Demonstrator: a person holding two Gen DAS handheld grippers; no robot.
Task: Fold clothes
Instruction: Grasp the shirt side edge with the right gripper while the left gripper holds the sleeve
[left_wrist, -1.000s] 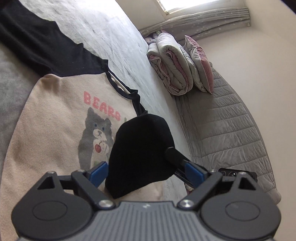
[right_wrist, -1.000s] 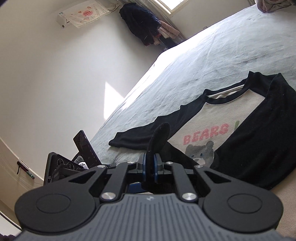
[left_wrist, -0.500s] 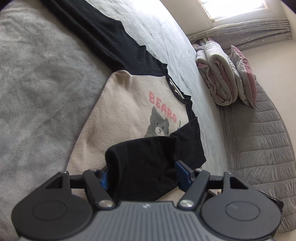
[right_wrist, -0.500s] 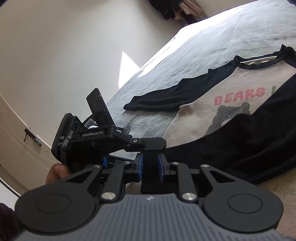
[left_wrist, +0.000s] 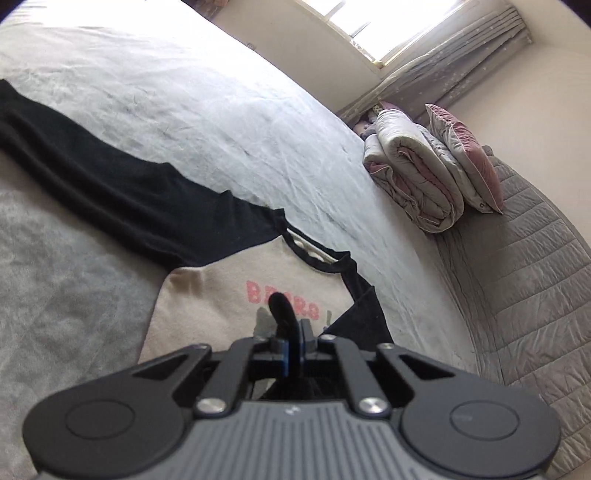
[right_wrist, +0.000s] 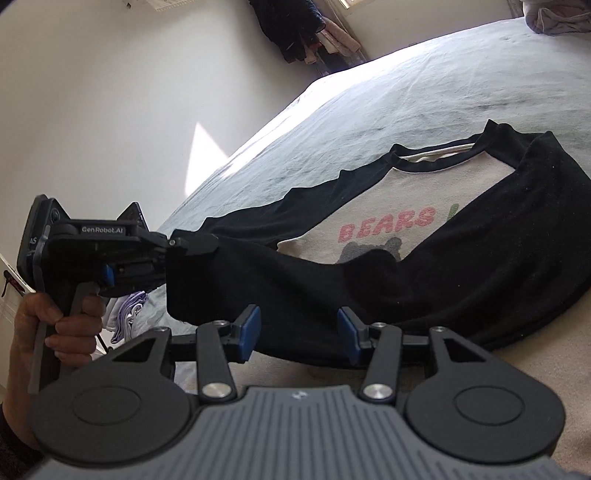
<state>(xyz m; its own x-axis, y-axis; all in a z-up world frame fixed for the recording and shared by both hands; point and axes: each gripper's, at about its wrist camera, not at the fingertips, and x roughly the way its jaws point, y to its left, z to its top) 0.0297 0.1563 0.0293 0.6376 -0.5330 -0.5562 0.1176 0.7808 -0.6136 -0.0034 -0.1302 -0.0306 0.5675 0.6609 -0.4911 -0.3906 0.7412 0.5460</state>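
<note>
The raglan sweatshirt (right_wrist: 388, 206) lies face up on the bed (left_wrist: 229, 122), cream front with the pink "BEARS" print (right_wrist: 388, 221) showing and the collar (right_wrist: 436, 155) pointing up the bed, away from the person. Its long axis runs hem to collar, from the grippers toward the far end of the mattress. One black sleeve (left_wrist: 110, 184) stretches straight out sideways, flat on the sheet. The other sleeve (right_wrist: 406, 280) is doubled across the chest, and its cuff end is pinched tight in the left gripper (left_wrist: 293, 343), whose pads are closed on a thin tongue of black fabric. In the right wrist view, that gripper is held by a hand (right_wrist: 62, 321) at the left. The right gripper (right_wrist: 299, 336) hovers with its blue pads spread wide and nothing between them, just over the sleeve's lower edge.

The risks, as I judge them: only a narrow bit of cuff seems to be clamped, though the view there is dark, so a tug could slip it free and drop the sleeve crooked. Pulling too far could drag the body and wrinkle the front. The loose hump mid-sleeve could set as a lumpy crease.
</note>
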